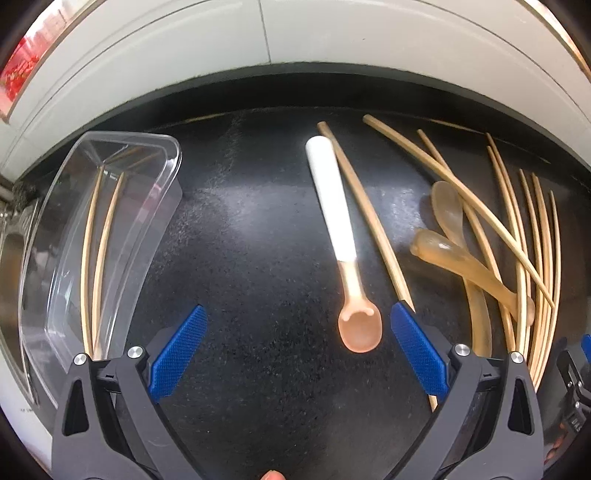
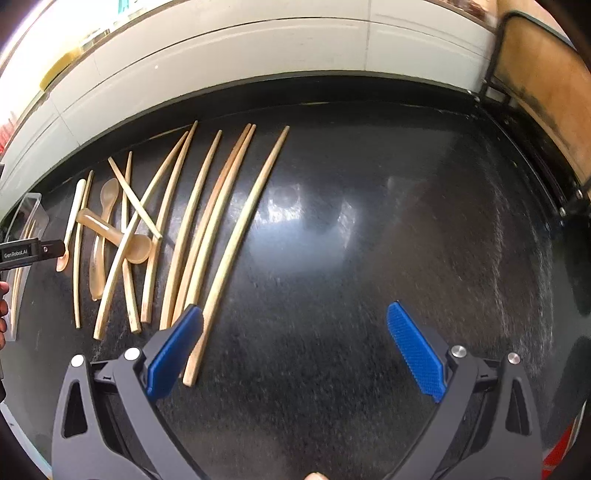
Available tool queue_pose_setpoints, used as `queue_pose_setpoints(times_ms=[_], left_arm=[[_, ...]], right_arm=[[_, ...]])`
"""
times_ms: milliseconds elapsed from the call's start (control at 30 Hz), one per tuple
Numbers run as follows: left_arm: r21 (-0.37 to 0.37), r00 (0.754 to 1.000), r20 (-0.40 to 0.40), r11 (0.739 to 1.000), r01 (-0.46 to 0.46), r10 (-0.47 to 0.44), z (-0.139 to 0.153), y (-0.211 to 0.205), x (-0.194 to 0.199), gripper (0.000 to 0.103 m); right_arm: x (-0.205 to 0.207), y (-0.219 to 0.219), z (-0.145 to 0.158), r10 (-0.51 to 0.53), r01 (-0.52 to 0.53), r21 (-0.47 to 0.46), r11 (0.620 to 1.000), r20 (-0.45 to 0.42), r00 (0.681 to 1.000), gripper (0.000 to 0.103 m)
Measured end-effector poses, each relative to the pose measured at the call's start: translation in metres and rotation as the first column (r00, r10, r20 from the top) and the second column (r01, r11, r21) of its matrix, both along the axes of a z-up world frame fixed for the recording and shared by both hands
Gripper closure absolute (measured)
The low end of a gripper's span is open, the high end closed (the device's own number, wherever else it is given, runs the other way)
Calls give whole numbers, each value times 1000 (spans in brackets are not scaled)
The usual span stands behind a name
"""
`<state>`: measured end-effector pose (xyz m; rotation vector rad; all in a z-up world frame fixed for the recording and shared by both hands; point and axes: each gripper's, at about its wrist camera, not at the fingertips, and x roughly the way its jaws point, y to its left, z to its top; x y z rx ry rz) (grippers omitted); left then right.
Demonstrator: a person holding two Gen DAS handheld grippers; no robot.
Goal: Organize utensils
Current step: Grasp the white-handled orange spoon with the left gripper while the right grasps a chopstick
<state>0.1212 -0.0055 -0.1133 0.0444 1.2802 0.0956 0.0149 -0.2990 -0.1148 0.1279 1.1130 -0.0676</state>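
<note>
My left gripper [image 1: 299, 321] is open and empty above the black counter. A spoon with a white handle and pink bowl [image 1: 338, 236] lies just ahead between its fingers. A chopstick [image 1: 364, 210] lies beside it on the right. Two amber spoons [image 1: 458, 254] lie among several chopsticks [image 1: 532, 251] further right. A clear plastic box [image 1: 107, 229] on the left holds two chopsticks. My right gripper [image 2: 295, 325] is open and empty over bare counter. Several chopsticks [image 2: 207, 229] lie to its left, one [image 2: 236, 251] next to its left finger. The left gripper [image 2: 33, 251] shows at the far left there.
A white tiled wall [image 1: 295, 33] runs behind the black counter [image 1: 240, 221]. A sink edge [image 1: 11, 258] is at the far left. A dark metal frame [image 2: 517, 55] stands at the back right of the right wrist view.
</note>
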Motion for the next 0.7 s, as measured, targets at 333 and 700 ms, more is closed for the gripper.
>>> queue_pose_setpoints(times_ms=[333, 700], left_arm=[[52, 1000, 3, 999, -7, 7, -13, 0, 14, 6], [23, 996, 56, 997, -69, 67, -8, 2, 12, 6]], right_arm=[[29, 5, -17, 8, -8, -6, 1000, -28, 1000, 7], [47, 14, -25, 15, -13, -50, 999, 40, 999, 5]])
